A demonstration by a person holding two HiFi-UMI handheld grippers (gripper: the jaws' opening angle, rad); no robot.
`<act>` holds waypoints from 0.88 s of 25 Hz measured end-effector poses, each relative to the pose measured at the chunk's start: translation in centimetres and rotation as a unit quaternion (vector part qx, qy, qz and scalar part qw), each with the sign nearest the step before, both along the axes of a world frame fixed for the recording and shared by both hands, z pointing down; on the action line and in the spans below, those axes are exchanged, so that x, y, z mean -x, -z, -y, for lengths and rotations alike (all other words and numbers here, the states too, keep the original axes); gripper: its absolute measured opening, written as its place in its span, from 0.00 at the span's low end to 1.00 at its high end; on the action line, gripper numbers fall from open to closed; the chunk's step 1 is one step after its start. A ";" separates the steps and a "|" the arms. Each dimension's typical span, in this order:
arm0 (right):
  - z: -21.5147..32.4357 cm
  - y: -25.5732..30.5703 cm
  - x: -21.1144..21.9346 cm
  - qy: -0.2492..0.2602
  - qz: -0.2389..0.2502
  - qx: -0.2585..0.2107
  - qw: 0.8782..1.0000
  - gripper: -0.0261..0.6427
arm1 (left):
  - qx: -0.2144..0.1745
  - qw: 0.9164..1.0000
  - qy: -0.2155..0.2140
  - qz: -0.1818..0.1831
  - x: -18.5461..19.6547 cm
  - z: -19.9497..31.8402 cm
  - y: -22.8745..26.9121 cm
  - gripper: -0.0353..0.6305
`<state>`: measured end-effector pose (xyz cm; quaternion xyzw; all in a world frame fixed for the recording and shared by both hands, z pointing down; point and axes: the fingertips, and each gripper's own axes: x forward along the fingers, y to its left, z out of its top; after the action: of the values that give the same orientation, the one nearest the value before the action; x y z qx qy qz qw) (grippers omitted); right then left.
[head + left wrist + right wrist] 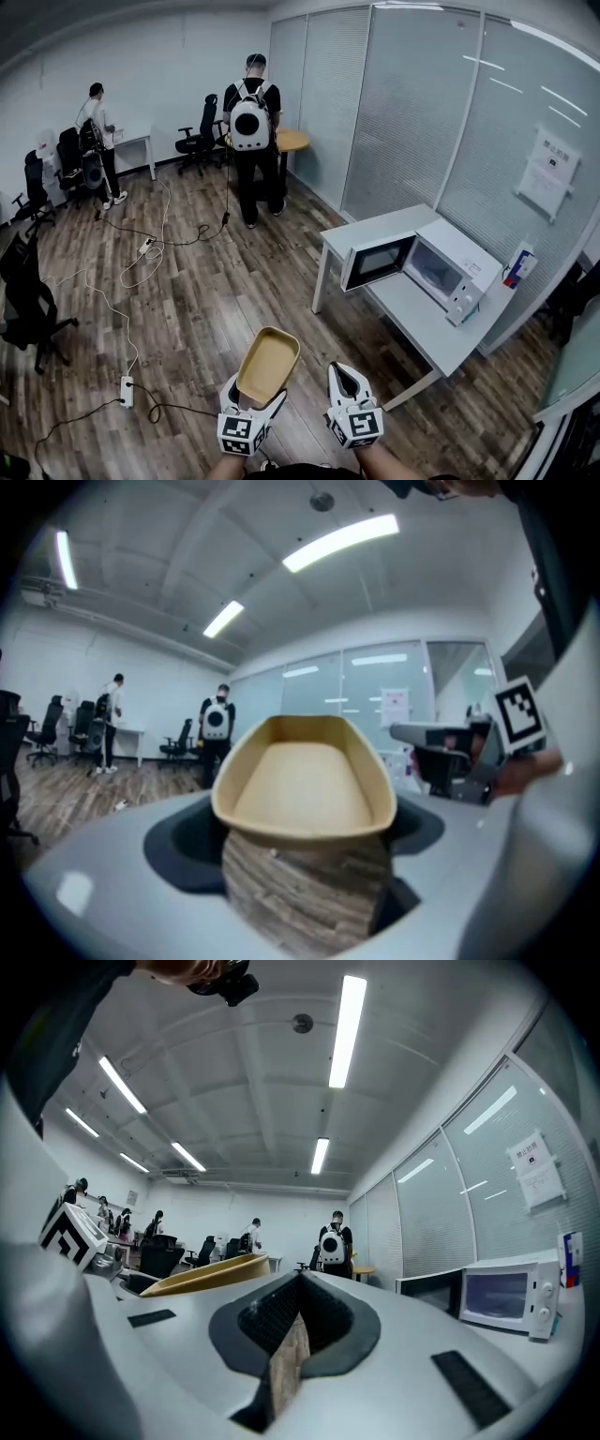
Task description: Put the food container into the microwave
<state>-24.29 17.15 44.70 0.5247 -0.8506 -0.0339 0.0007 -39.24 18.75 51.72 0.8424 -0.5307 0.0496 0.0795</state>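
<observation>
Left gripper point(254, 399): clenched on near end of food container point(267, 364).
Long axis: points forward, away from the person; open side up.
Right gripper point(345, 373): jaws together, empty.
Microwave point(441, 267): door open, well apart.

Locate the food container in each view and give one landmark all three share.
Head view: food container bottom centre, in the left gripper.
Left gripper view: food container at centre, between the jaws.
Right gripper view: food container left of centre, seen edge-on.
Shared landmark: the person with the white backpack, standing in all three.
</observation>
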 end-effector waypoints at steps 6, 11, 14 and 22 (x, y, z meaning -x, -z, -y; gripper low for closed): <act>0.2 0.8 0.3 0.002 -0.003 -0.002 1.000 0.04 | -0.001 1.000 -0.018 0.002 -1.0 0.7 -0.5 0.78; 2.6 1.0 -1.2 -0.011 -0.009 0.002 1.000 0.04 | -0.006 1.000 -0.022 0.003 -2.2 2.7 0.2 0.78; 4.2 1.4 -2.7 -0.013 -0.006 0.000 1.000 0.04 | -0.013 1.000 -0.026 0.004 -3.6 4.3 1.1 0.78; 9.4 1.9 -6.5 -0.006 0.006 -0.008 1.000 0.04 | -0.004 1.000 -0.009 -0.016 -6.2 9.9 1.7 0.78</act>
<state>-17.81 7.71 42.75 0.5304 -0.8469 -0.0373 -0.0084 -33.09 8.83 50.01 0.8481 -0.5219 0.0347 0.0843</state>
